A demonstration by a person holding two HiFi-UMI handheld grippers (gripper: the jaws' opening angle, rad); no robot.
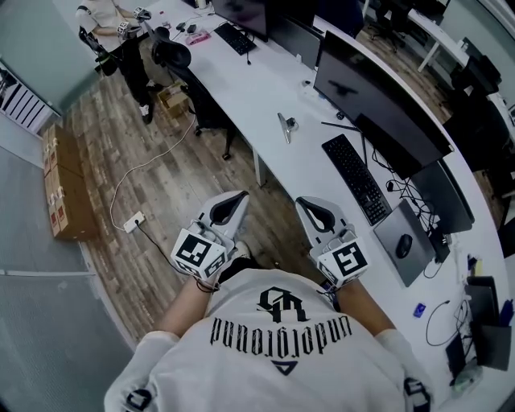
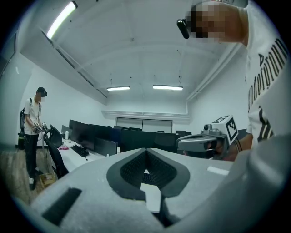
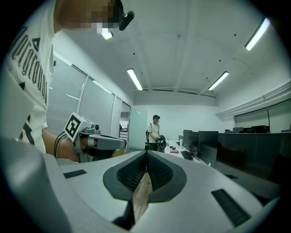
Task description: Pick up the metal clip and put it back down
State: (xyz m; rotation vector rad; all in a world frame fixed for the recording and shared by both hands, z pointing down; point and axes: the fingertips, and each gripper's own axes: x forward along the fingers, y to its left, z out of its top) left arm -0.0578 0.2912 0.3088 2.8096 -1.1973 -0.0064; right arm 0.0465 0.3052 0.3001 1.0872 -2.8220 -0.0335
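Observation:
The metal clip [image 1: 286, 125] lies on the long white desk [image 1: 273, 88], left of the black keyboard [image 1: 356, 178]. Both grippers are held close to the person's chest over the wooden floor, well short of the clip. My left gripper [image 1: 240, 197] has its jaws closed tip to tip with nothing between them, as the left gripper view [image 2: 146, 150] confirms. My right gripper [image 1: 302, 202] is likewise shut and empty in the right gripper view [image 3: 146, 153]. Both point up and level into the room, so neither gripper view shows the clip.
A dark monitor [image 1: 378, 105], a mouse [image 1: 404, 245] on a grey pad and cables sit on the desk at right. An office chair [image 1: 173, 56] and another person [image 1: 105, 20] are at the far left. Cardboard boxes [image 1: 64, 193] and a power strip [image 1: 133, 219] lie on the floor.

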